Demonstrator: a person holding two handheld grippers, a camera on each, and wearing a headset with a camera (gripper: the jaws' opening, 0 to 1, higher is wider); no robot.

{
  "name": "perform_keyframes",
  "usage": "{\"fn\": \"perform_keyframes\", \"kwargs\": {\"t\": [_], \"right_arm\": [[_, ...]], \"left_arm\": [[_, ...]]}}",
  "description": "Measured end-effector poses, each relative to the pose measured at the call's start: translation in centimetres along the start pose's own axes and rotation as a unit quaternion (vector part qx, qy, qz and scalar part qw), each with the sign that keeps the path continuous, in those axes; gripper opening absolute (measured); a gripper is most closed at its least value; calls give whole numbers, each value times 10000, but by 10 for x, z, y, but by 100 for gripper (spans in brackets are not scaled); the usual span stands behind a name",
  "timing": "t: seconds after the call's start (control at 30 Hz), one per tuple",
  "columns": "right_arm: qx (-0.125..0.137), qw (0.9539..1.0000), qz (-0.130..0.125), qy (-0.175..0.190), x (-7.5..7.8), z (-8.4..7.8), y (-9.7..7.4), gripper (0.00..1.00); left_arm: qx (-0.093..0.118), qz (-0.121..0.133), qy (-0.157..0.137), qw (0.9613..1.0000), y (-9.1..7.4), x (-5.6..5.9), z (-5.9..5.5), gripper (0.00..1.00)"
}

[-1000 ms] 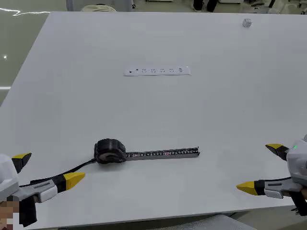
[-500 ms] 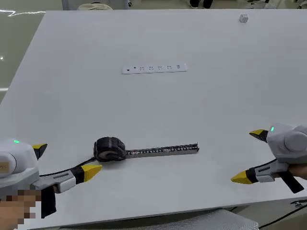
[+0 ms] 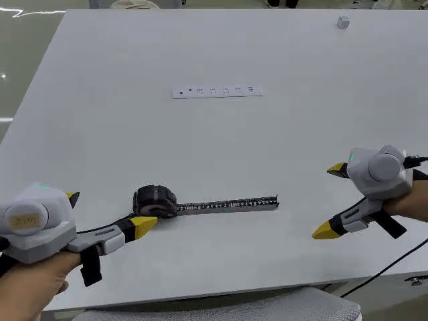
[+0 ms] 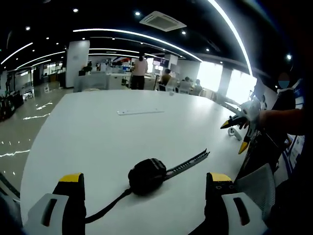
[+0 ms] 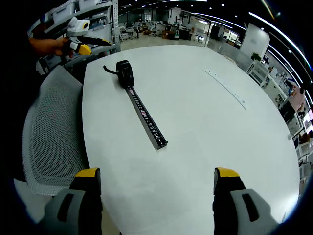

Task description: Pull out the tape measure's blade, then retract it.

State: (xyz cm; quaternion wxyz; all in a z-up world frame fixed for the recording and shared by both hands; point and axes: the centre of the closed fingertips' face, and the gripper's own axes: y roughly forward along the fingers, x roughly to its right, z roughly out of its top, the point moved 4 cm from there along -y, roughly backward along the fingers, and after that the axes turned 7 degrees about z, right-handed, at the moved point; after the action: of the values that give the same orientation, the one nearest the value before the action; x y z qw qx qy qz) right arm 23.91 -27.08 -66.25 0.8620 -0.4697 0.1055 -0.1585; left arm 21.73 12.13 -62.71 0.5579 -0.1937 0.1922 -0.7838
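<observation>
My left claw [image 3: 108,211] is wide open. One yellow tip sits just beside the tape case [image 3: 155,201], not gripping it. My right claw [image 3: 329,200] is open too, hanging past the blade's far end and well apart from it.

The case is close to the bench's [image 3: 281,134] near edge, left of middle. The blade [image 3: 227,204] is out and lying flat, its long axis running along that edge, tip pointing right toward my right claw.

The left gripper view catches a black cord [image 4: 105,209] trailing from the case back between my jaws. The right gripper view gives the printed scale, the squared-off tip and a grey mesh chair [image 5: 46,122].

The case is chunky, rounded and matte black, and the blade is a thin dark strip. A flat white power strip [image 3: 216,91] lies mid-bench.
</observation>
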Motion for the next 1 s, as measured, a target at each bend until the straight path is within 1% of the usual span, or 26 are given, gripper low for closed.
{"fn": "perform_keyframes", "kwargs": {"t": [0.03, 0.17, 0.27, 0.37, 0.43, 0.5, 0.57, 0.63, 0.67, 0.73, 0.8, 0.87, 0.9, 0.93, 1.0], "right_arm": [[-15, 10000, 27, -61, 2, 3, 2, 98], [-108, 9997, 123, -205, 8, 11, 6, 97], [-201, 9991, 199, -321, 12, 17, 9, 96], [-295, 9982, 344, -399, 14, 22, 13, 94], [-362, 9975, 401, -457, 14, 24, 16, 94], [-391, 9967, 524, -479, 13, 27, 20, 92], [-415, 9958, 635, -508, 12, 29, 24, 90], [-419, 9950, 718, -562, 11, 33, 28, 89], [-452, 9941, 783, -595, 10, 33, 30, 88], [-497, 9921, 920, -690, 8, 36, 34, 85], [-577, 9896, 1032, -824, 7, 39, 38, 81], [-644, 9877, 1086, -925, 7, 42, 41, 80], [-686, 9860, 1154, -990, 8, 43, 43, 78], [-701, 9849, 1203, -1034, 8, 44, 45, 76], [-823, 9828, 1303, -1018, 9, 44, 48, 70]], "left_arm": [[16, 50, -12, 10000, 2, 0, 1, 100], [53, 42, -57, 10000, 6, 6, 1, 100], [47, 79, 17, 10000, 9, 11, 1, 100], [69, 135, 3, 9999, 15, 12, 0, 100], [76, 204, 14, 9998, 17, 15, -1, 100], [123, 320, 106, 9994, 19, 17, 1, 100], [151, 495, 268, 9983, 22, 18, 2, 100], [100, 399, 233, 9989, 27, 26, 0, 100], [78, 397, 226, 9989, 28, 27, 0, 100], [69, 456, 397, 9981, 32, 30, -2, 100], [121, 507, 470, 9975, 35, 32, -1, 100], [168, 606, 468, 9969, 36, 32, 0, 100], [193, 744, 443, 9961, 37, 29, 1, 100], [197, 740, 423, 9962, 37, 30, 1, 100], [278, 827, 375, 9955, 38, 29, 3, 100]]}}
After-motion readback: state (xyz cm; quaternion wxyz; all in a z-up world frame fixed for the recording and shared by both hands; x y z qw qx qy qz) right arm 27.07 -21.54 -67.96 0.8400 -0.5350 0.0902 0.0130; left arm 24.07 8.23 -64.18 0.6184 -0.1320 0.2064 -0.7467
